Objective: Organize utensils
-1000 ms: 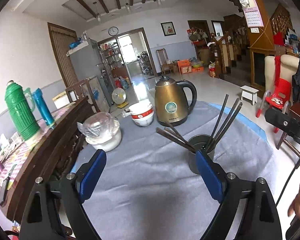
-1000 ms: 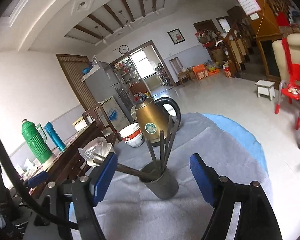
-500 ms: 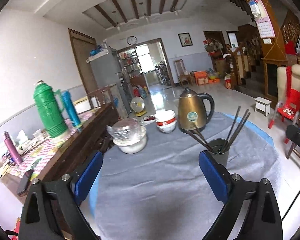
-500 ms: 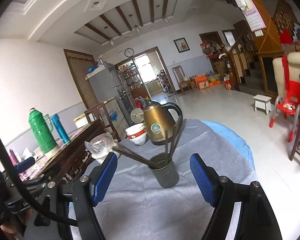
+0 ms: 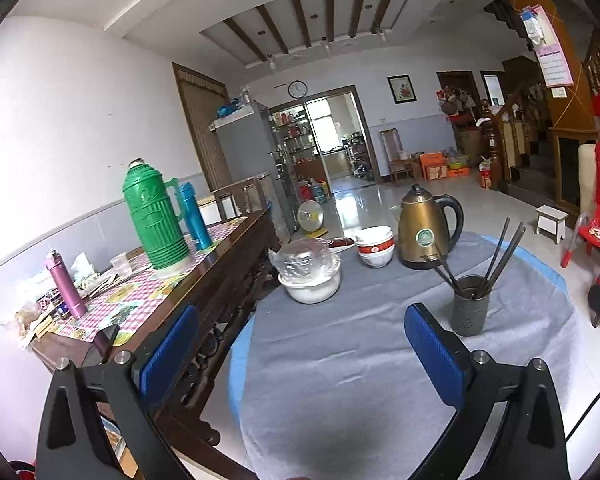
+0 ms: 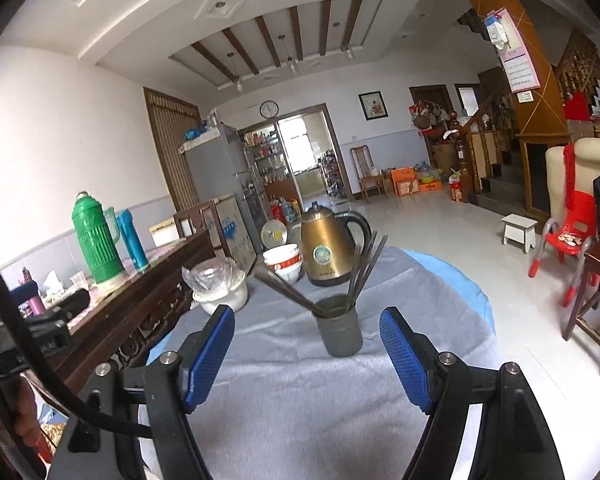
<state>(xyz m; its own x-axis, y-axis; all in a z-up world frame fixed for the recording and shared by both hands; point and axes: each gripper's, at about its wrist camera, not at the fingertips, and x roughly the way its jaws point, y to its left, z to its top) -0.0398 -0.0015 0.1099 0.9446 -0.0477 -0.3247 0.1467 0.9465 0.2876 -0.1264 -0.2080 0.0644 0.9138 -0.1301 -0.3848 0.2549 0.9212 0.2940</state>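
A dark grey utensil cup [image 5: 470,306] stands upright on the grey tablecloth [image 5: 340,360], holding several dark chopsticks [image 5: 504,252] that lean out to both sides. It also shows in the right wrist view [image 6: 339,330] with its chopsticks [image 6: 364,268]. My left gripper [image 5: 300,344] is open and empty, well back from the cup, which sits ahead to its right. My right gripper [image 6: 308,350] is open and empty, with the cup ahead between its blue pads and apart from them.
A gold kettle [image 5: 424,234], stacked red-and-white bowls [image 5: 375,246] and a plastic-covered white bowl [image 5: 310,278] stand at the table's far side. A wooden sideboard [image 5: 204,280] with a green thermos [image 5: 154,220] runs along the left. A wooden chair [image 6: 596,292] stands at right.
Both grippers have pulled back and away from the cup, which now looks smaller and farther. Both stay open. The cup and chopsticks have not moved.
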